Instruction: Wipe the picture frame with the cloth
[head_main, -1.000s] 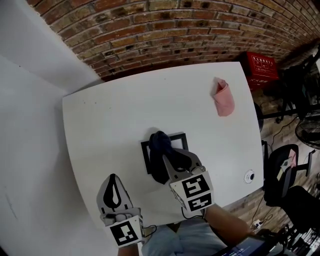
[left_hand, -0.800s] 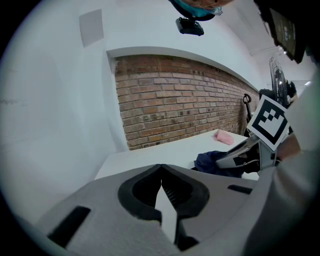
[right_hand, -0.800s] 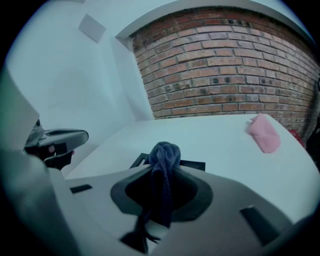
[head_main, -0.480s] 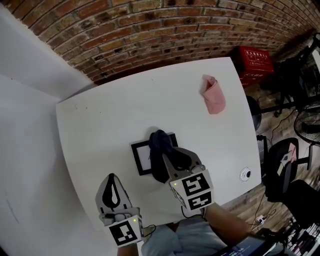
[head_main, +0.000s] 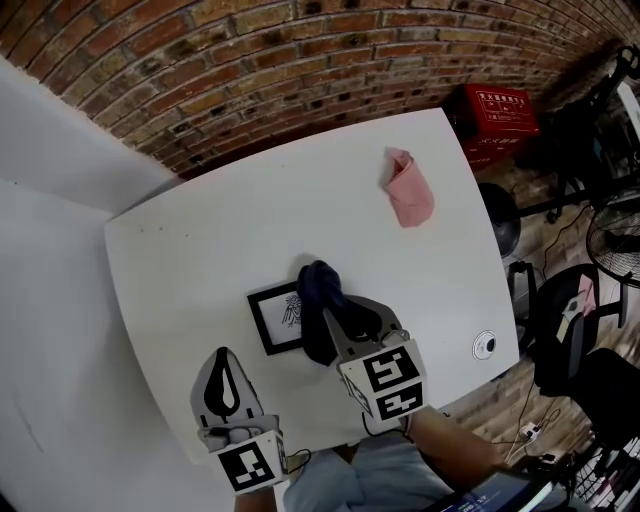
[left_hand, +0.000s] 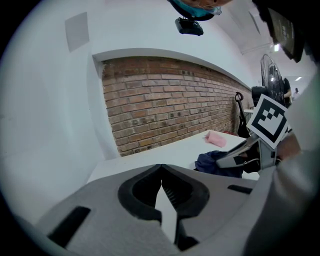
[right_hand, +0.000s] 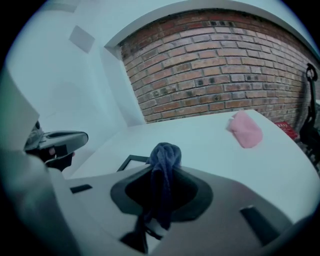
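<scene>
A small black picture frame (head_main: 273, 318) lies flat on the white table (head_main: 220, 240), its right part hidden under a dark blue cloth (head_main: 319, 298). My right gripper (head_main: 322, 300) is shut on that cloth, which bunches above the jaws in the right gripper view (right_hand: 165, 160), with the frame's corner (right_hand: 131, 161) just beyond. My left gripper (head_main: 227, 368) is shut with nothing in it, held over the table's near edge, left of the frame. In the left gripper view the cloth (left_hand: 216, 163) shows to the right.
A folded pink cloth (head_main: 408, 188) lies near the table's far right corner, also in the right gripper view as a pink cloth (right_hand: 245, 129). A brick wall (head_main: 300, 60) runs behind the table. A red crate (head_main: 497, 112), chairs and a fan stand at the right.
The picture frame has slid left under the cloth, showing more of its left side and picture. The pink cloth shifted left in view as the head turned. Both grippers kept their places.
</scene>
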